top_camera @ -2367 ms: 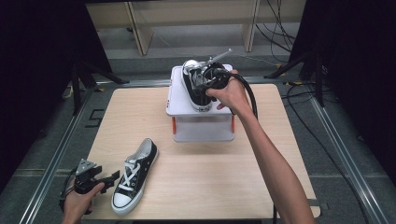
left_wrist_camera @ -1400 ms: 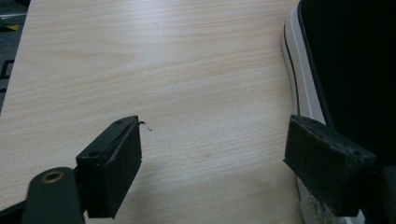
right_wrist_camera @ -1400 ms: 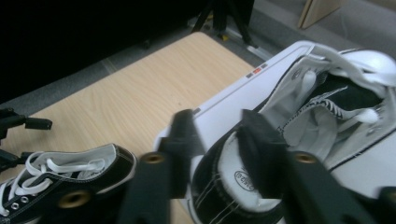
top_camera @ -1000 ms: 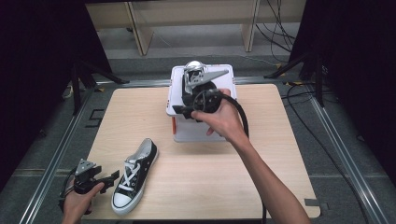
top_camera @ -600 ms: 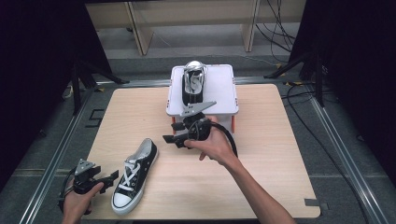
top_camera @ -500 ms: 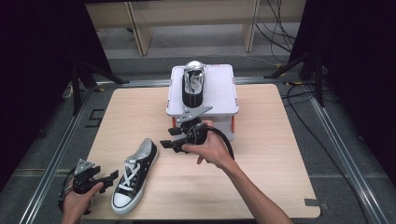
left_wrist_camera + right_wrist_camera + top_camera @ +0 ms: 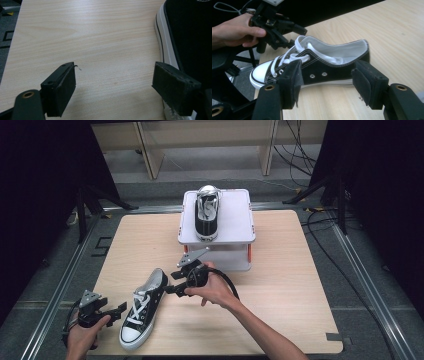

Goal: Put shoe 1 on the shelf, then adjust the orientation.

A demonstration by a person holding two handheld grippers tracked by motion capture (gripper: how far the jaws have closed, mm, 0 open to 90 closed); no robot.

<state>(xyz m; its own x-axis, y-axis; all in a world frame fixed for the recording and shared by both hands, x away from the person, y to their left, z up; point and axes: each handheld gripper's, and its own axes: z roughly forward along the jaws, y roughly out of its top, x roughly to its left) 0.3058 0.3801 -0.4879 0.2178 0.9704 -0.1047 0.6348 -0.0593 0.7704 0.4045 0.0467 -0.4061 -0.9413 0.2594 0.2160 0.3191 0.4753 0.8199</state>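
A black-and-white sneaker (image 7: 142, 307) lies on the wooden table at the front left, toe toward me. A second matching sneaker (image 7: 206, 212) rests on the white platform (image 7: 235, 220) at the back. My right gripper (image 7: 171, 283) hovers low by the heel end of the table sneaker (image 7: 329, 66). Its jaws have just been opening and stand open, with the shoe's side just ahead of the pads (image 7: 292, 83) and untouched. My left gripper (image 7: 120, 309) rests at the front left edge beside the sneaker's lacing, open (image 7: 113, 92) over bare wood, with the shoe's white sole (image 7: 165, 45) at its right jaw.
The white platform stands on orange legs at the table's back middle. Metal rails (image 7: 55, 295) run along both sides of the table. Black stands (image 7: 82, 210) and cables (image 7: 320, 235) sit on the grey floor behind. In the right gripper view a hand (image 7: 234, 30) holds the left gripper.
My right gripper left the sneaker on the platform, then came down and toward me to the heel of the table sneaker. The left gripper stayed put.
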